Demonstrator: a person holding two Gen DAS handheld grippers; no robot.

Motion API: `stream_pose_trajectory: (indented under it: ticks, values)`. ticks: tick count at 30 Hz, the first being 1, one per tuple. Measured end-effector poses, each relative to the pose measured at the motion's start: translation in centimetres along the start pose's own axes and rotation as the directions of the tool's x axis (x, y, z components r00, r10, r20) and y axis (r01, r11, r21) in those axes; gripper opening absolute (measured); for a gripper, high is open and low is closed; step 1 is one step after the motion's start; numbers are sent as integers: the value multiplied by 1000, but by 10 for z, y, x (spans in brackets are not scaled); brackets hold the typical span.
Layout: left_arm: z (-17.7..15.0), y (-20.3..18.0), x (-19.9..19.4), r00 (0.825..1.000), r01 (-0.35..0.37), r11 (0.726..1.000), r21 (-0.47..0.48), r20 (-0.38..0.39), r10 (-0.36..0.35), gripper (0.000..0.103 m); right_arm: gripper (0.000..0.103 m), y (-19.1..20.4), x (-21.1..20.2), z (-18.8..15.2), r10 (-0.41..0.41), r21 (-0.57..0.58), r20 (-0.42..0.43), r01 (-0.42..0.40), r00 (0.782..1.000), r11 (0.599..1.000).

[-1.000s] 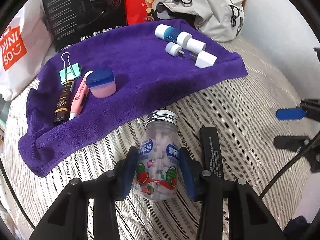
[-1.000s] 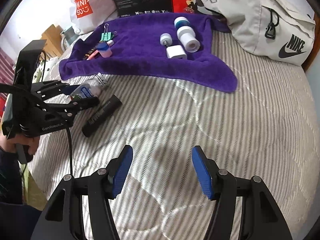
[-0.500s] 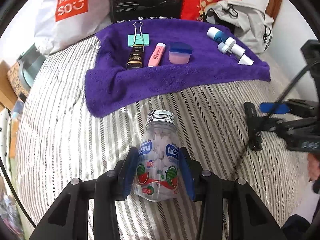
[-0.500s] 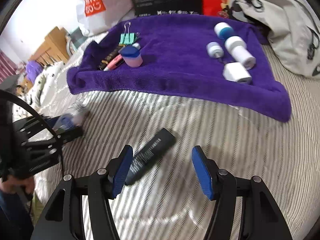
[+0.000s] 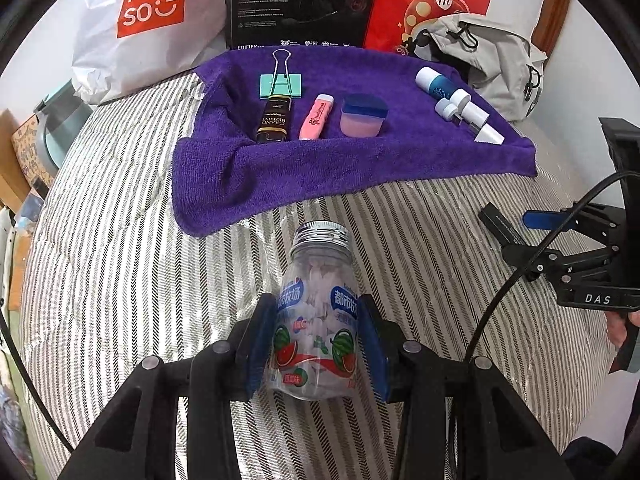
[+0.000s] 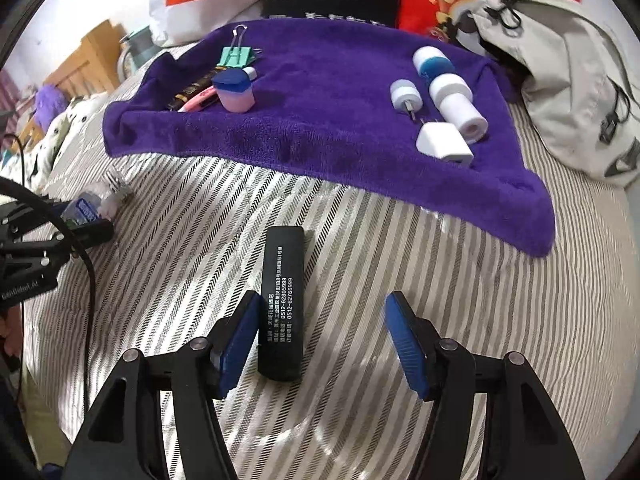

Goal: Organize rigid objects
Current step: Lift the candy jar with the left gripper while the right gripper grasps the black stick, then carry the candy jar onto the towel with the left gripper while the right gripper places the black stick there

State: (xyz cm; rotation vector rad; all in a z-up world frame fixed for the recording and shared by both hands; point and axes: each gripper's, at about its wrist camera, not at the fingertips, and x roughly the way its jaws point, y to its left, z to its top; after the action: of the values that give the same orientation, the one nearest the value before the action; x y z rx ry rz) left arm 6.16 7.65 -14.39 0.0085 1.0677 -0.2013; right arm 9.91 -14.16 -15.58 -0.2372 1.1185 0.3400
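My left gripper (image 5: 318,346) is shut on a clear candy bottle (image 5: 316,312) with a silver cap and watermelon label, held above the striped bed. A purple towel (image 5: 320,168) lies ahead with a teal binder clip (image 5: 281,82), a dark tube (image 5: 274,120), a pink tube (image 5: 316,116), a pink jar with blue lid (image 5: 362,116) and white containers (image 5: 460,104). My right gripper (image 6: 322,338) stands open over a black rectangular box (image 6: 282,300) that lies on the bed, closer to its left finger. The same towel (image 6: 320,132) shows beyond it.
Behind the towel stand a white Miniso bag (image 5: 148,20), a black box (image 5: 300,0), a red bag (image 5: 432,0) and a beige backpack (image 6: 568,72). Striped bedding (image 6: 480,300) surrounds the towel. The other gripper appears at the left edge (image 6: 40,240).
My right gripper has moved in over the black box, which now lies between its fingers. The left gripper, still holding the bottle, has swung to face the towel squarely.
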Motion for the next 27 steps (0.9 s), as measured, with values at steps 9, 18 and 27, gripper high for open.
stream_pose_trajectory:
  ticks: [9,18,27]
  values:
    - [3,-1,3,1000,-7,1000,12,-7,8,40,25,13,-2,3,54,-75,62,-49,997,996]
    - [4,1,5,1000,-1,1000,4,6,1,40,22,8,-4,-1,78,-64,56,-74,995,995]
    - [4,-11,9,998,-64,996,55,12,63,39,22,10,-3,-3,70,-80,73,-64,995,995]
